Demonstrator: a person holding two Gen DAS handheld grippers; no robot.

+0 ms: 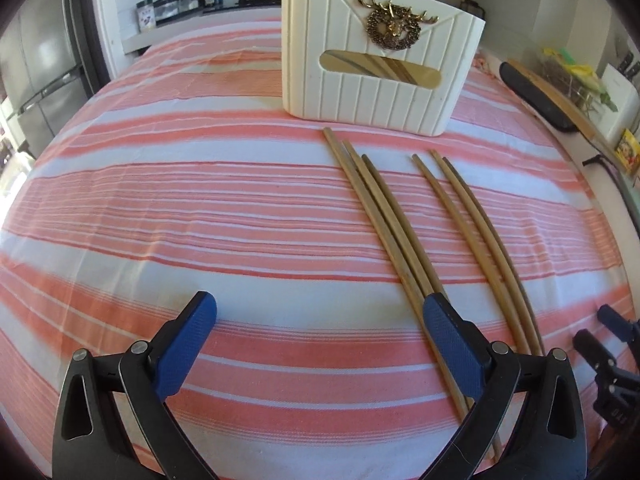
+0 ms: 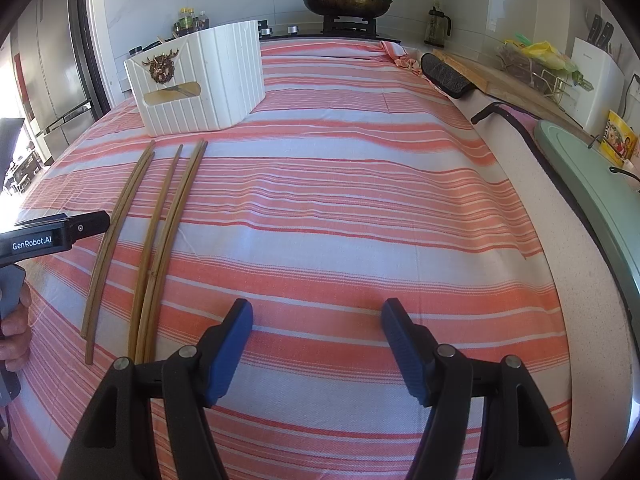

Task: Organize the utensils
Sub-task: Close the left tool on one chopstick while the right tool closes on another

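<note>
Several wooden chopsticks [image 1: 384, 220] lie in two loose bundles on the striped cloth [image 1: 200, 208], pointing at a white ribbed holder [image 1: 360, 92] with a gold deer emblem; more sticks show through its window. My left gripper [image 1: 320, 304] is open over the cloth, and its right finger [image 1: 452, 336] overlaps the near ends of the left bundle. Only cloth lies between its pads. In the right wrist view my right gripper [image 2: 317, 312] stands open over bare cloth, with the chopsticks [image 2: 160, 232] to its left and the holder [image 2: 208, 84] far left.
A hand [image 2: 16, 320] holds the left tool's black housing [image 2: 40, 240] at the left edge. A frying pan [image 2: 348, 2] sits on the stove behind. A wooden board [image 2: 504, 80], a black pad [image 2: 448, 74] and a green board [image 2: 588, 168] line the right side. A fridge [image 1: 36, 80] stands left.
</note>
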